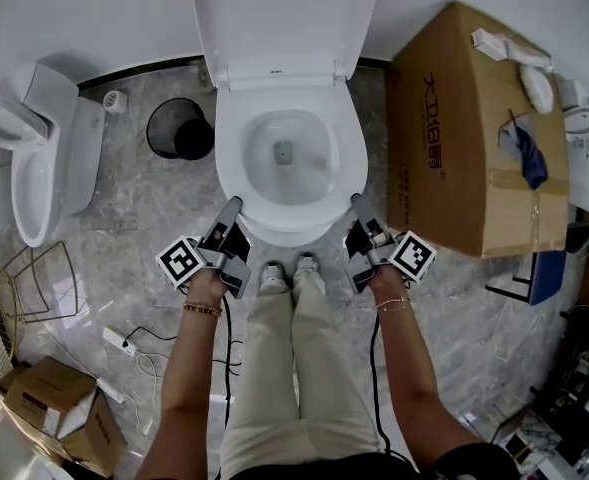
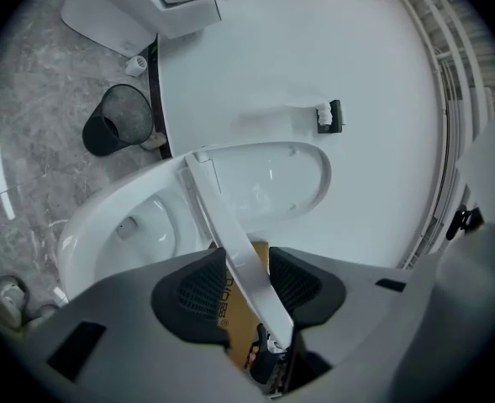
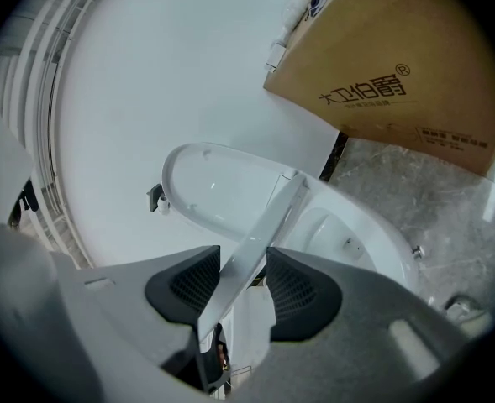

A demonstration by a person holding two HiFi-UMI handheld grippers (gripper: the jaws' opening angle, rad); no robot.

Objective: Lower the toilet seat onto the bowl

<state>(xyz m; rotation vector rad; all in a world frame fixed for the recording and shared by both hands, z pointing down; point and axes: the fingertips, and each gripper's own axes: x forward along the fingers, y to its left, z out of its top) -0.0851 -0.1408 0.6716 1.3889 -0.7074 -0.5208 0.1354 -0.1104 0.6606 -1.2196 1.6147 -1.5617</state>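
Seat: toilet seat [image 2: 230, 238] tilts between the raised lid [image 1: 284, 13] and the bowl [image 2: 96, 225], hinged at the back, with its front held by both claws.
Left claw: left gripper [image 2: 247, 280] is pinched on the seat's front-left edge.
Right claw: right gripper [image 3: 243, 280] is clamped on the front-right edge.
Progress: the seat is clear of the lid and low, but apparently not yet resting on the rim. What remains is to finish the descent and let go.
Around: a cardboard box [image 1: 474, 128] stands right of the bowl and a mesh waste bin [image 1: 179, 128] left of it.

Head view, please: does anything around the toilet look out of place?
Yes. A second toilet stands askew on the floor at left, and a large cardboard box crowds the toilet bowl on its right.
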